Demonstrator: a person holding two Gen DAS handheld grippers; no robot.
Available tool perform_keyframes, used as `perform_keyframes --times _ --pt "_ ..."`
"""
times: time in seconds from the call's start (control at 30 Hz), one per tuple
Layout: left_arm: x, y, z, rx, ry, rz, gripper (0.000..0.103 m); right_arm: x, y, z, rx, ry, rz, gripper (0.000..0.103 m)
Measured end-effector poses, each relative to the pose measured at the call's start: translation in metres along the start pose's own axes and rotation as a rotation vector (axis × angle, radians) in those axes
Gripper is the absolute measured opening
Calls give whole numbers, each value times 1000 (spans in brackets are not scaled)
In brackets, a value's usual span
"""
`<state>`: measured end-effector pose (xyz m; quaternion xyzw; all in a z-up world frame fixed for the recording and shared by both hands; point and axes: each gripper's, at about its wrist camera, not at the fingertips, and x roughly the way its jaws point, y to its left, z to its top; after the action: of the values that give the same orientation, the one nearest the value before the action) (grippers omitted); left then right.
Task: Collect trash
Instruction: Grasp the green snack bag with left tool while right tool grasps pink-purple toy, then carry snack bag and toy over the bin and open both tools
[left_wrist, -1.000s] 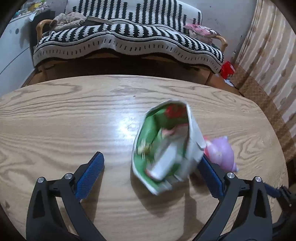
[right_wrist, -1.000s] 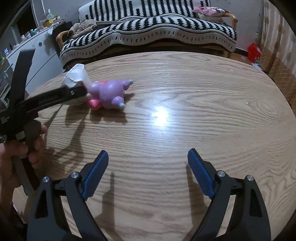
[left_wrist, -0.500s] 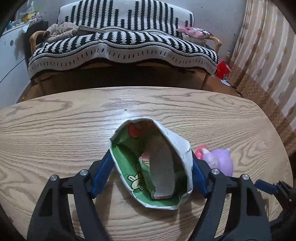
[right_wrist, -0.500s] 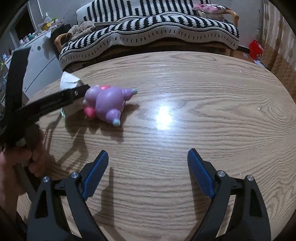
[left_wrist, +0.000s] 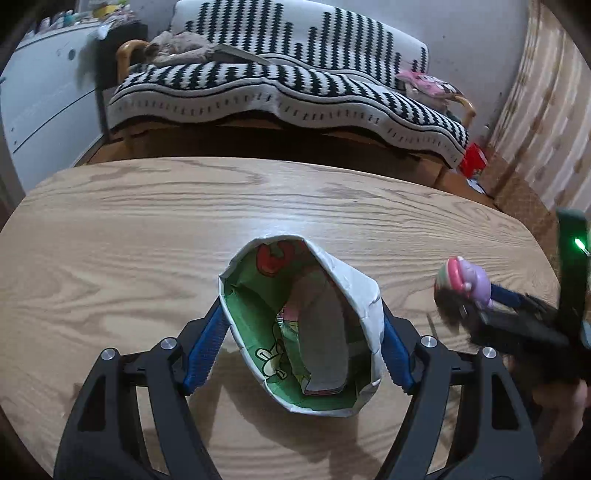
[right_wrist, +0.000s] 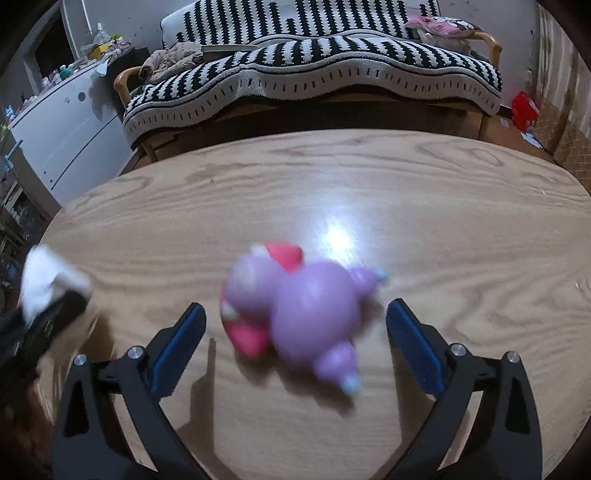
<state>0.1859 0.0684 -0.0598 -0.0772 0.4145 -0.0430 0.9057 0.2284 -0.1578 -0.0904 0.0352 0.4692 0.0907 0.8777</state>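
Note:
My left gripper (left_wrist: 301, 345) is shut on a paper bag (left_wrist: 332, 295), white outside with a green cartoon print inside, its mouth open toward the camera on the wooden table (left_wrist: 129, 229). Its white edge shows blurred at the far left of the right wrist view (right_wrist: 44, 284). A purple and pink plastic toy (right_wrist: 295, 310) lies on the table between the open fingers of my right gripper (right_wrist: 295, 339), not touched. In the left wrist view the toy (left_wrist: 467, 278) sits to the right of the bag, in front of the right gripper.
A sofa with a black-and-white striped blanket (left_wrist: 295, 88) stands beyond the table's far edge. A white cabinet (left_wrist: 40, 96) is at the left. A red item (right_wrist: 524, 105) lies on the floor by the curtain at the right.
My left gripper closed on the bag, which was loose between its open fingers before. My right gripper moved left and forward until the toy lies between its fingers.

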Motion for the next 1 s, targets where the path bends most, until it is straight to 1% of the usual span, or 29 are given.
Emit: perform_keyframes --times 0.03,0.07,0.1,0.13,0.2,0.27,0.37,0.5,0.53,0.6,0.7,0.8,0.83,1.0 --pt "-2 0 -1 0 -2 4 74 4 3 4 -2 -8 -19 92" --pt "-4 0 -2 4 -3 10 74 6 5 5 -8 -12 -34 85" --pt "-5 -1 -4 11 -3 18 74 7 7 6 -24 -25 -78 70" --pt "-5 -2 -5 19 -2 25 74 6 9 6 -40 -29 -77 64" --pt "-5 -9 -6 44 3 32 74 0 6 4 -30 -16 -58 59" --pt "-6 -19 -8 65 1 27 74 -8 0 0 -18 -14 -46 58" --pt "-11 -40 -9 100 1 6 74 -34 -15 -12 -27 -28 -69 58" --pt "-22 -81 -18 170 -1 -37 74 -86 -56 -40 3 -51 -93 58" --pt "-24 -91 -20 186 0 -49 74 -105 -73 -51 18 -60 -111 58" --pt "-31 -121 -28 233 -1 -81 74 -129 -93 -67 34 -70 -141 58" --pt "-40 -171 -42 312 -2 -131 74 -170 -135 -96 84 -95 -194 59" --pt "-50 -228 -62 400 1 -190 74 -209 -180 -125 140 -117 -244 59" --pt "-53 -243 -68 418 -1 -206 74 -227 -200 -141 164 -127 -270 59" --pt "-72 -344 -109 523 13 -351 74 -288 -282 -204 292 -154 -336 60"
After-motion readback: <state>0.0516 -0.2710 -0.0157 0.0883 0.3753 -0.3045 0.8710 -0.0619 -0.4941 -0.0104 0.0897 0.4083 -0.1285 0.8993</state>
